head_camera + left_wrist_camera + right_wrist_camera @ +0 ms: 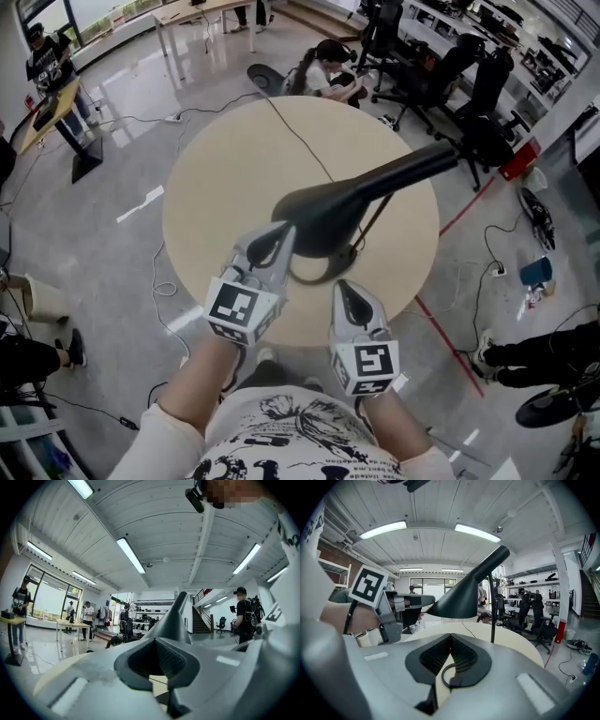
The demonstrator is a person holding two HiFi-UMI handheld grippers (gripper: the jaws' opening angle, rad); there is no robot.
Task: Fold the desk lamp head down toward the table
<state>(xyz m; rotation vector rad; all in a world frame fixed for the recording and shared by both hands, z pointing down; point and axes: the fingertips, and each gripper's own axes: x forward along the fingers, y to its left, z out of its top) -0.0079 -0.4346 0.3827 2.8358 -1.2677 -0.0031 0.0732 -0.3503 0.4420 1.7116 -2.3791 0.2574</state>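
I am holding my left gripper point(279, 240), jaws nearly shut, at the rim of the raised lamp head point(328, 211) to tip it toward the counter point(216, 178), with my right gripper point(350, 293), narrow and empty, near the lamp base point(307, 278), likely as a brace.

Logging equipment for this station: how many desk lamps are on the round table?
1. The black desk lamp stands on the round table, its base by the near edge; the lamp itself hides a little tabletop beneath.
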